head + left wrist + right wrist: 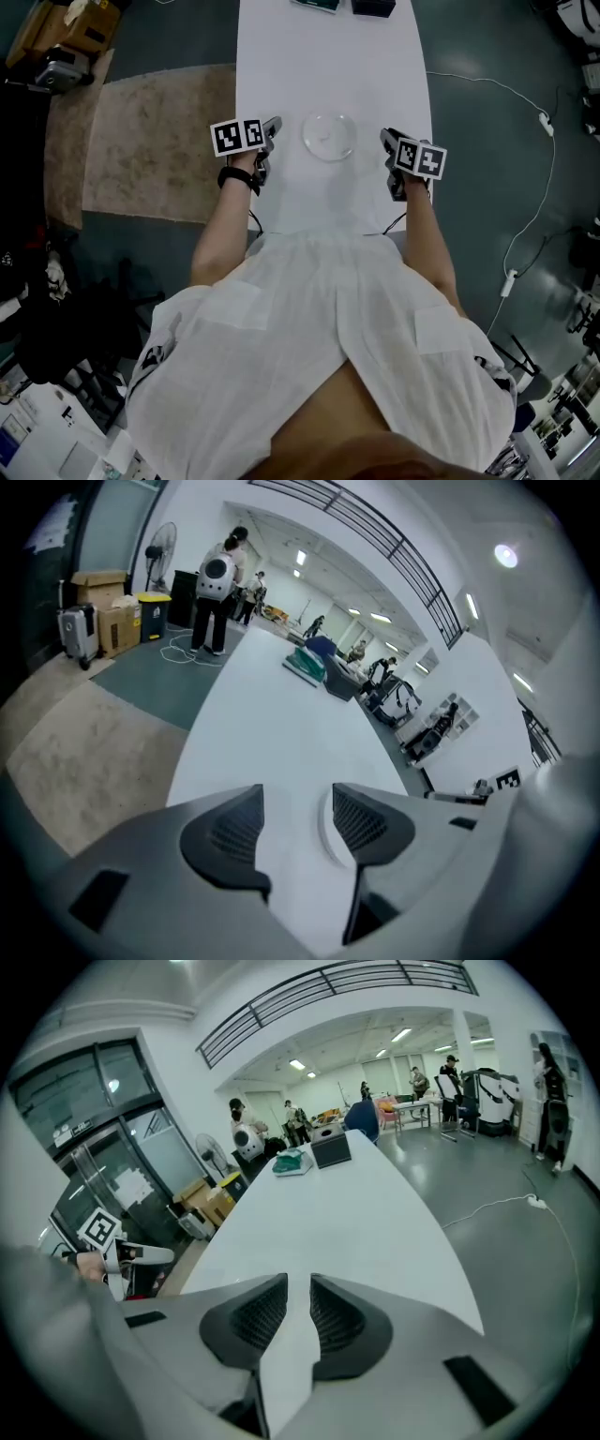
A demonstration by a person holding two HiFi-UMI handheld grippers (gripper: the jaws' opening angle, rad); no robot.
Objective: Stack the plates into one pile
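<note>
A pale round plate pile point(329, 136) lies on the long white table point(328, 56), in front of me, between my two grippers. My left gripper point(274, 126) hovers just left of it, jaws open with only bare table between them point(298, 803); the plate's rim point(324, 825) peeks out beside the right finger. My right gripper point(385, 138) hangs just right of the pile. Its jaws point(298, 1290) stand a narrow gap apart, open, with nothing between them. Neither gripper touches the plates.
Two dark flat items point(375, 7) sit at the table's far end. A beige rug point(159, 141) lies on the floor to the left and a white cable point(525, 103) runs to the right. People stand far off point(216, 592).
</note>
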